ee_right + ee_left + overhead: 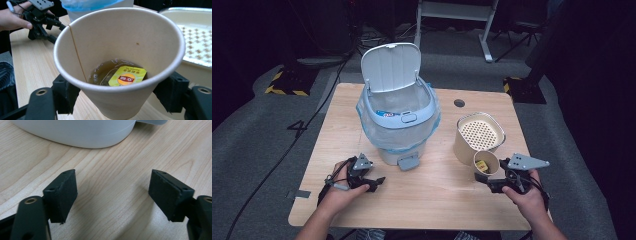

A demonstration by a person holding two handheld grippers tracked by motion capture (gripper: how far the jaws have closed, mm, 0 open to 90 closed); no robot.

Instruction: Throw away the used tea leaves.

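Paper cup (120,57) sat clamped in right gripper (484,177), near table's (432,200) right front edge, beside perforated strainer tub (479,132). Thin, crushable wall; tea and tea-bag tag (127,76) inside, spill-prone. Best held mid-wall, lightly, upright. Left gripper (374,182) stood open, empty, beside bin (397,115).

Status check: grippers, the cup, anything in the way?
Right gripper shut on paper cup, tea bag tag inside. Left gripper open, nothing between. Strainer container close beside cup.

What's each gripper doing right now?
Left gripper: open, nothing between its jaws, above bare table.
Right gripper: shut on the paper cup, tea and tea-bag tag inside.
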